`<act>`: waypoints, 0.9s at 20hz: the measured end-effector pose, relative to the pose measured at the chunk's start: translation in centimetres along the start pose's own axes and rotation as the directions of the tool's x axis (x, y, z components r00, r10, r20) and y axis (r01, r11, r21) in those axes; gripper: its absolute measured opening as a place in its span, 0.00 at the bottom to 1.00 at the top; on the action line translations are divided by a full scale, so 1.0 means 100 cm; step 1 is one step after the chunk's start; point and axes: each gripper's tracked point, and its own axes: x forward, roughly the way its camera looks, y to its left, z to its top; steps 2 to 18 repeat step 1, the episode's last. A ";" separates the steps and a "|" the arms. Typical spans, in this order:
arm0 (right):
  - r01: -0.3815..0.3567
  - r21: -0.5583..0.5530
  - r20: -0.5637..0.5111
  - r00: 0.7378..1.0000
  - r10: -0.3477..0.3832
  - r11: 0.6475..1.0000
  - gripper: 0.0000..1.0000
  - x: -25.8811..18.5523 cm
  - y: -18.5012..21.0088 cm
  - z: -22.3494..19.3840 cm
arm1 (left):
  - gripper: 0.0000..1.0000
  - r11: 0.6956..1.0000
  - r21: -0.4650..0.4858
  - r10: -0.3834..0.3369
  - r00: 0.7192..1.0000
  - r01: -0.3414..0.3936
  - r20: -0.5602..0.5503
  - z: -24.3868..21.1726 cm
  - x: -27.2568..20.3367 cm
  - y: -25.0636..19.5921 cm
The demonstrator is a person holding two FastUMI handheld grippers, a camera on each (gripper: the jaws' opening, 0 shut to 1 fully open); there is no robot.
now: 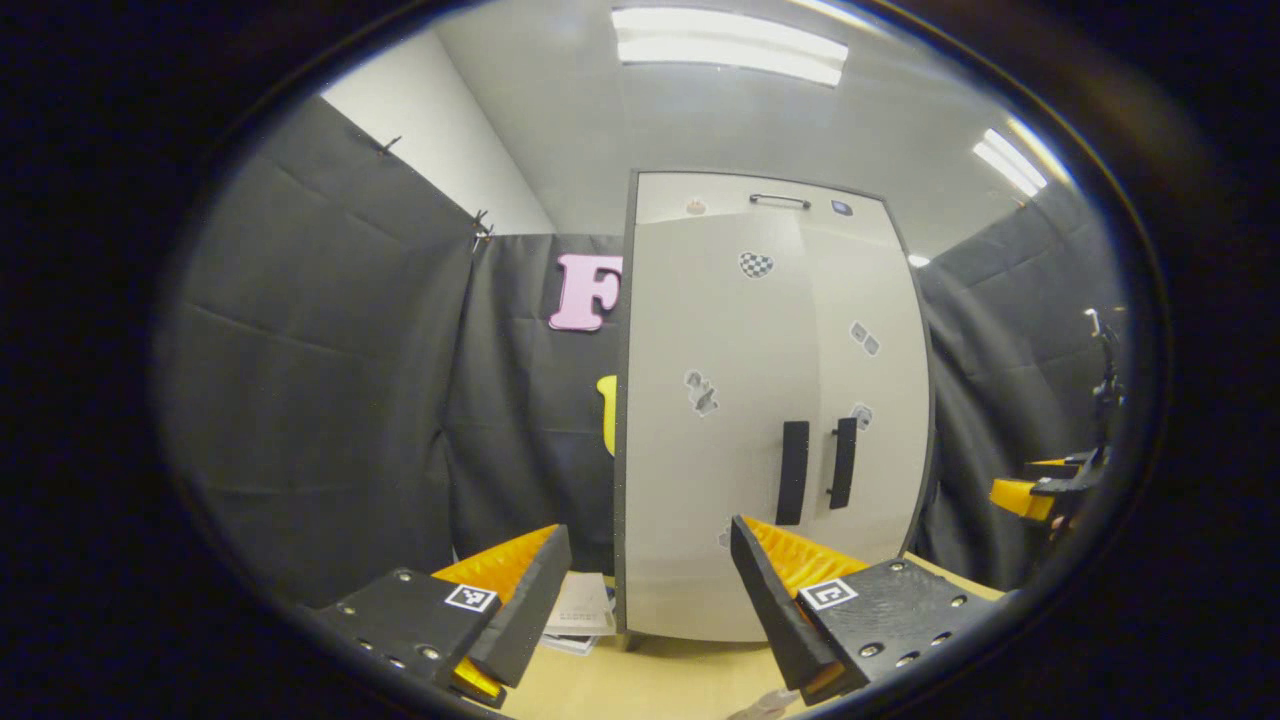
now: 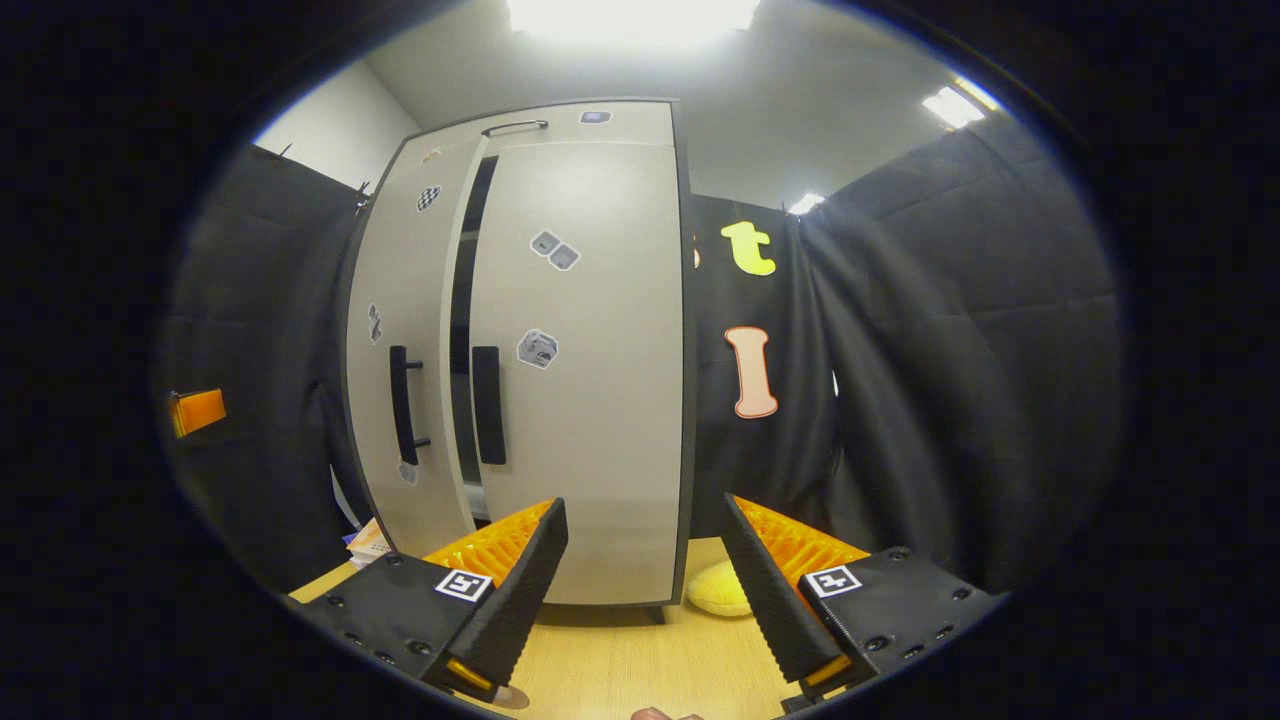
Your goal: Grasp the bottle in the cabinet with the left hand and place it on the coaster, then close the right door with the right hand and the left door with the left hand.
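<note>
Standing on the wooden table (image 1: pixel 640 685), the grey cabinet (image 1: pixel 770 400) is taken as the landmark. In the left gripper view, its two doors look nearly shut, with two black vertical handles side by side near the middle: the left door handle (image 1: pixel 793 472) and the right door handle (image 1: pixel 844 463). In the right gripper view, a dark gap is seen between the left door (image 2: pixel 405 340) and the right door (image 2: pixel 580 350), so the doors are not fully closed. The bottle cannot be made out in either view, so its place cannot be told. A yellow round pad (image 2: pixel 718 588), possibly the coaster, lies on the table just beside the cabinet's right bottom corner. Some booklets (image 1: pixel 583 610) lie at the cabinet's left bottom corner.

The left gripper (image 1: pixel 650 600) is held in front of the cabinet, its fingers spread wide and holding nothing. The right gripper (image 2: pixel 645 585) is also held before the cabinet, fingers wide apart and empty. Small stickers (image 2: pixel 553 250) are seen on the doors.
</note>
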 end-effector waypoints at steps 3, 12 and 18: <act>0.002 -0.003 0.013 1.000 -0.002 1.000 0.98 -0.003 0.001 0.003 | 0.99 1.000 -0.008 -0.009 1.000 0.009 -0.005 -0.005 0.000 0.003; 0.002 -0.003 0.013 1.000 -0.002 1.000 0.98 -0.003 0.001 0.003 | 0.99 1.000 -0.008 -0.009 1.000 0.009 -0.005 -0.005 0.000 0.003; 0.002 -0.003 0.013 1.000 -0.002 1.000 0.98 -0.003 0.001 0.003 | 0.99 1.000 -0.008 -0.009 1.000 0.009 -0.005 -0.005 0.000 0.003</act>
